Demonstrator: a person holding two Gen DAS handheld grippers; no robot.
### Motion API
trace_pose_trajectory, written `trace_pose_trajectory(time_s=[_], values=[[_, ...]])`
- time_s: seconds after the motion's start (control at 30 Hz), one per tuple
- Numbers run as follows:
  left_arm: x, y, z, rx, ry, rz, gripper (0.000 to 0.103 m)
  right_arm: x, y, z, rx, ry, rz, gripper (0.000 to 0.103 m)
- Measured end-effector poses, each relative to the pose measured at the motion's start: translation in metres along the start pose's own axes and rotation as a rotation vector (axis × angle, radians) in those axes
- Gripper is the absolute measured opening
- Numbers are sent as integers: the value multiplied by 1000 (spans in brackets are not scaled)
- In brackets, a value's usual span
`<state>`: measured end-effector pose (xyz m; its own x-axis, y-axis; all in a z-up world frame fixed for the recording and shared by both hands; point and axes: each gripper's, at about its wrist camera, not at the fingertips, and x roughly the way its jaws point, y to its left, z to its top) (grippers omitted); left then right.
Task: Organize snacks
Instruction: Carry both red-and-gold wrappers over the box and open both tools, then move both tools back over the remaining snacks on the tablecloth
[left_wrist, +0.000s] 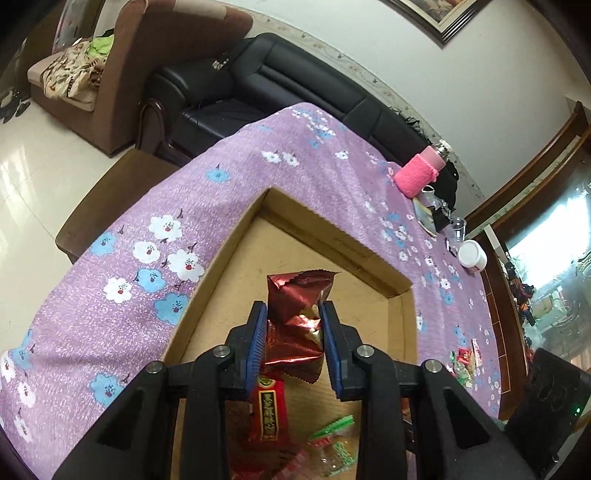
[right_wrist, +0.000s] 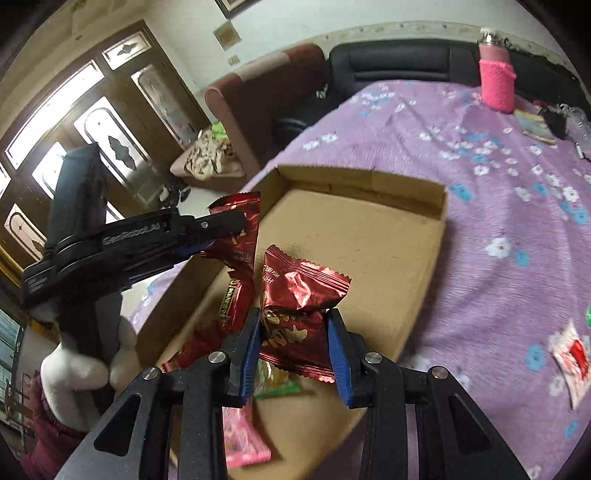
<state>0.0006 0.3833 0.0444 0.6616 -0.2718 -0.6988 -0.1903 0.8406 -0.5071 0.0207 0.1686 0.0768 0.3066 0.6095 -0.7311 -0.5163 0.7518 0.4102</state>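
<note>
Each gripper clamps 1 red snack packet over the cardboard box (left_wrist: 332, 236): left gripper (left_wrist: 293, 332) holds one red snack packet (left_wrist: 295, 306), right gripper (right_wrist: 293, 343) another (right_wrist: 299, 295). Only the right view shows the gloved hand (right_wrist: 74, 369).

Floral purple tablecloth (left_wrist: 295, 177), cardboard tray (left_wrist: 332, 236), pink-sleeved bottle (left_wrist: 419, 177), white jar (left_wrist: 472, 254)

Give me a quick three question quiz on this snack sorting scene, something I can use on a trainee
1. True or false: both grippers hold a snack packet above the cardboard tray.
2. What colour is the packet in the right gripper? A green, B dark red, C blue.
3. What pink-wrapped object stands at the far edge of the table?

Key
1. True. The left gripper clamps a dark red packet, and the right one clamps another red packet.
2. B.
3. A bottle in a pink sleeve.
</note>
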Motion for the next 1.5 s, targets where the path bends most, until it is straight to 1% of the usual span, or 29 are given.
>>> trace_pose_trajectory(time_s=[0.2,0.27,0.3,0.37,0.4,0.5,0.63,0.67,0.7,0.73,0.77,0.83,0.87,0.93,0.97,1.0,1.03,1.07,1.1,1.13,1.2,1.27,1.33,1.4,1.5], values=[[5,6,1,-28,11,-14,29,21,4,7,-18,36,-37,39],[2,6,2,-33,8,-27,33,24,2,8,-9,37,-47,39],[0,7,2,-34,6,-31,35,25,0,8,0,43,-36,40],[-4,6,2,-35,-4,-32,44,22,-3,9,13,37,-32,40],[-7,5,2,-36,-9,-32,45,20,-4,8,16,33,-30,40],[-20,-1,0,-25,-32,-34,49,5,-7,7,29,1,-17,40],[-38,-18,-6,13,-68,-2,68,-29,-11,3,28,-70,-25,40],[-44,-25,-9,27,-82,15,73,-40,-14,1,34,-91,-31,40],[-51,-33,-11,42,-95,37,77,-48,-17,0,40,-108,-34,40],[-57,-40,-14,52,-107,58,82,-58,-22,-3,48,-127,-38,40],[-61,-45,-16,59,-117,68,85,-71,-28,-6,58,-150,-48,42],[-71,-57,-22,70,-134,69,87,-92,-41,-14,71,-190,-79,47],[-77,-64,-25,72,-139,56,87,-101,-47,-18,75,-208,-98,50],[-84,-75,-34,76,-139,-7,87,-128,-66,-31,85,-252,-159,51],[-88,-84,-41,83,-132,-48,87,-139,-76,-38,92,-271,-194,51],[-90,-91,-47,90,-128,-69,87,-155,-92,-46,107,-295,-247,53],[-90,-97,-52,96,-125,-85,87,-166,-105,-53,125,-310,-281,54],[-91,-107,-61,109,-121,-115,87,-177,-119,-59,152,-324,-311,55],[-89,-114,-67,116,-119,-127,87,-188,-136,-66,195,-332,-335,55],[-87,-122,-75,125,-112,-143,87,-199,-152,-72,242,-333,-343,55],[-77,-139,-91,148,-68,-186,87,-216,-181,-87,335,-341,-326,55],[-65,-154,-104,174,-14,-205,87,-223,-195,-98,370,-339,-306,55],[-56,-165,-115,204,24,-212,87,-221,-203,-103,387,-318,-262,55],[-48,-175,-126,238,41,-185,87,-212,-206,-104,388,-295,-219,55],[-47,-184,-137,278,23,-130,87,-189,-204,-98,371,-256,-136,55]])
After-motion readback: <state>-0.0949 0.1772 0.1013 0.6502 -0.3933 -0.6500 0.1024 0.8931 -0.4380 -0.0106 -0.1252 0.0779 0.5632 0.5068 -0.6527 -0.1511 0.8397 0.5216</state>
